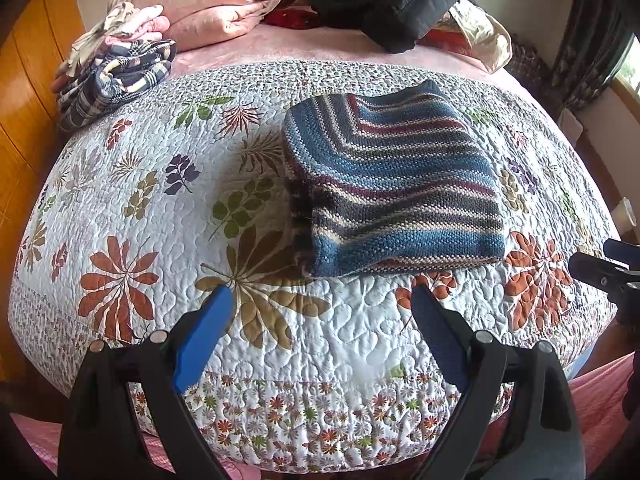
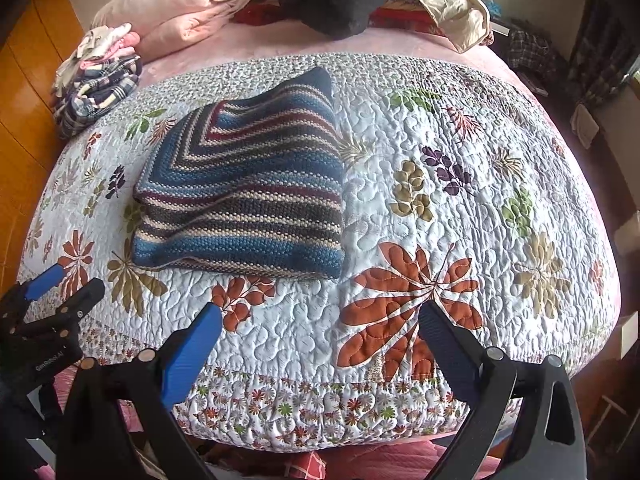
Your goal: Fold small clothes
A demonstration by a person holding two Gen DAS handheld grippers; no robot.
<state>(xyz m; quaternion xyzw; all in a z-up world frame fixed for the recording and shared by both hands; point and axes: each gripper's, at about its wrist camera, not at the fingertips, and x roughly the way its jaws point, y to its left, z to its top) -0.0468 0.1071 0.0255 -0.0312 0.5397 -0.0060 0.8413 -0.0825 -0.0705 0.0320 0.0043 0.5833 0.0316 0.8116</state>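
Left claw (image 1: 322, 304) and right claw (image 2: 320, 322): both spread wide, empty, held above the near edge of the floral quilt (image 1: 160, 216). Striped sweater (image 1: 394, 184) lies folded flat on the quilt, just beyond both claws, touching neither. Plaid clothes (image 1: 116, 80) piled at far left corner. Pink bedding (image 1: 212, 4) and black jacket (image 1: 388, 4) behind.

A floral quilt (image 1: 168, 240) covers the bed, with a pink folded blanket (image 1: 208, 4) and black jacket (image 1: 392, 4) behind.
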